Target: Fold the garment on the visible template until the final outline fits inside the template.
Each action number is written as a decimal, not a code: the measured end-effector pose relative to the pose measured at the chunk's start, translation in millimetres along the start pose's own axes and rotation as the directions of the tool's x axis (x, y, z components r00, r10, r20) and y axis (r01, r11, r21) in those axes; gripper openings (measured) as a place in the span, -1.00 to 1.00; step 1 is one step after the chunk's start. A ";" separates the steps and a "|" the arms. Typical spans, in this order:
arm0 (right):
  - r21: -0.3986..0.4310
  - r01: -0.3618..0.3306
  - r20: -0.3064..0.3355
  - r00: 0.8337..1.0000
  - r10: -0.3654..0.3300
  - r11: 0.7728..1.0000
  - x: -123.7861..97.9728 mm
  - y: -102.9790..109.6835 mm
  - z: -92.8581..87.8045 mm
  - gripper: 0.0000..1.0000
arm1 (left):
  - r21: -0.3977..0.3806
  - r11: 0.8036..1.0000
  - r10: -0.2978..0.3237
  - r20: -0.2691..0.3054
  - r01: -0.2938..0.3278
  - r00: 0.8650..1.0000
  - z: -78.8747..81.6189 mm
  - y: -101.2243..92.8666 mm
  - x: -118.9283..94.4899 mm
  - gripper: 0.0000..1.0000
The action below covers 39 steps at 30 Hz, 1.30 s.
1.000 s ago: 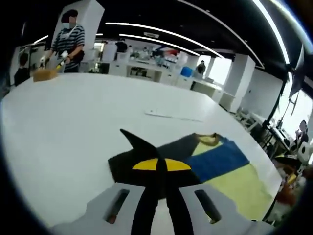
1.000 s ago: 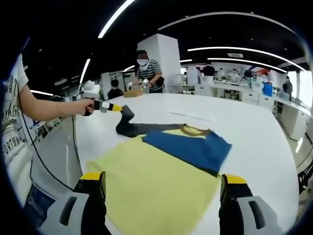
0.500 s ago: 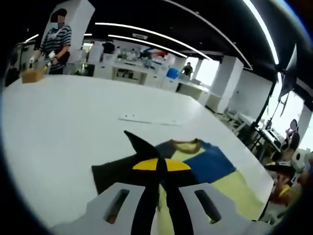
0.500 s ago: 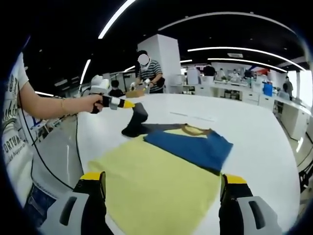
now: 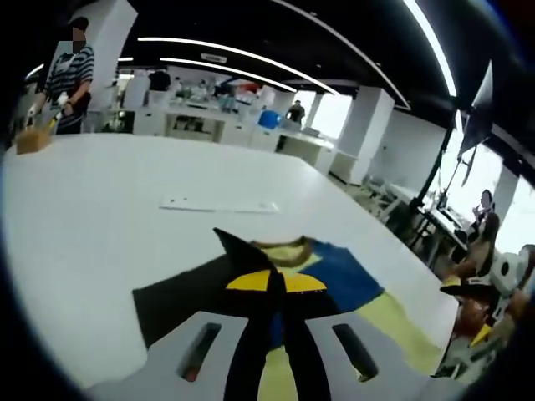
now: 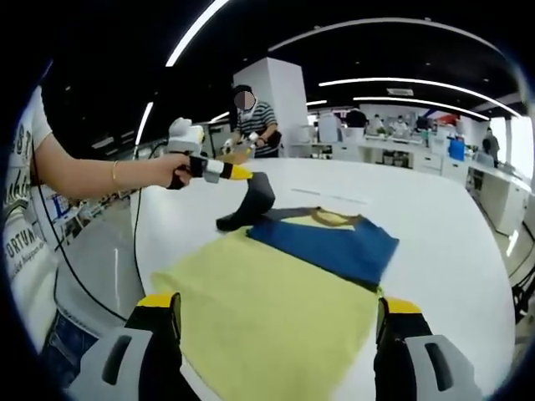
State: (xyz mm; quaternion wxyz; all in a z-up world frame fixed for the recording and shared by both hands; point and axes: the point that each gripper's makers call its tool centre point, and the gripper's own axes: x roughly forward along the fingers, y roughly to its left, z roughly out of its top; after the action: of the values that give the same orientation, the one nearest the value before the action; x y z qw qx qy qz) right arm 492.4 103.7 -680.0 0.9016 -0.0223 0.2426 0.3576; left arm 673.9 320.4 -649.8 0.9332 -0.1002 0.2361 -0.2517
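A T-shirt lies flat on the white table (image 6: 451,225). It has a yellow body (image 6: 267,292) and a blue sleeve (image 6: 330,242) folded across the chest. My left gripper (image 5: 276,280) is shut on the tip of the dark sleeve (image 5: 188,292), which hangs from it. In the right gripper view the left gripper (image 6: 238,173) holds that dark sleeve (image 6: 255,200) lifted above the shirt's far left corner. My right gripper (image 6: 279,302) is open over the yellow hem, with nothing between its jaws.
A thin white strip (image 5: 219,205) lies on the table beyond the collar. A person in a striped shirt (image 6: 251,125) works at the table's far end. The arm holding the left gripper (image 6: 100,177) reaches in from the left. Desks and people fill the room behind.
The left gripper has carried the dark sleeve higher and to the right, toward the shirt's collar. The right gripper stays open and has not moved.
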 end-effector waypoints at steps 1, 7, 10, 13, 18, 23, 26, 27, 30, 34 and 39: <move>-0.001 0.000 -0.003 1.000 0.000 1.000 -0.6 -0.1 -0.8 0.92 | 0.001 1.000 -0.002 0.001 0.002 1.000 0.4 -1.1 0.8 -0.99; 0.000 0.007 -0.012 1.000 -0.007 1.000 -4.4 -2.2 -4.2 0.91 | 0.009 1.000 -0.029 -0.005 0.029 1.000 1.3 -14.0 13.1 -0.99; 0.006 0.014 -0.013 1.000 -0.013 1.000 -6.0 -3.9 -5.4 0.90 | 0.002 0.999 -0.038 -0.008 0.038 0.999 0.6 -18.0 18.0 -0.99; 0.008 0.016 -0.013 1.000 -0.016 1.000 -7.1 -4.6 -5.9 0.91 | -0.006 0.999 -0.047 -0.007 0.047 0.999 1.0 -23.2 24.0 -0.99; 0.010 0.023 -0.017 1.000 -0.023 1.000 -10.4 -5.2 -7.6 0.91 | -0.003 0.998 -0.064 -0.005 0.064 0.998 3.4 -32.0 34.2 -0.99; 0.011 0.019 -0.016 1.000 -0.019 1.000 -13.8 -3.8 -8.8 0.93 | 0.001 0.996 -0.089 -0.007 0.089 0.996 4.5 -44.7 45.4 -0.99; 0.011 0.017 -0.010 1.000 -0.017 1.000 -14.8 -3.3 -8.1 0.94 | 0.009 0.995 -0.100 -0.012 0.100 0.995 5.3 -52.3 51.2 -0.99; 0.011 0.017 -0.008 1.000 -0.017 1.000 -14.9 -3.4 -8.0 0.94 | 0.008 0.995 -0.103 -0.011 0.103 0.995 6.0 -54.1 52.6 -0.99; 0.011 0.013 -0.008 1.000 -0.013 1.000 -14.7 -2.6 -8.3 0.94 | 0.007 0.994 -0.112 -0.005 0.112 0.994 8.8 -60.4 57.4 -0.99; 0.012 0.003 -0.009 1.000 -0.003 1.000 -13.3 -0.4 -8.7 0.94 | -0.007 0.993 -0.116 0.004 0.116 0.993 11.2 -66.6 65.0 -0.99; 0.008 -0.006 -0.013 1.000 0.006 1.000 -11.7 0.9 -8.7 0.95 | -0.011 0.993 -0.117 -0.003 0.117 0.993 12.1 -69.2 72.6 -0.99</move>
State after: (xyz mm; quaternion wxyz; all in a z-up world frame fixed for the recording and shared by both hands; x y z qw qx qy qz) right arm 480.9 95.1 -682.2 0.8989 -0.0204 0.2498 0.3593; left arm 705.9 224.6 -646.5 0.9159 -0.1182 0.2329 -0.3047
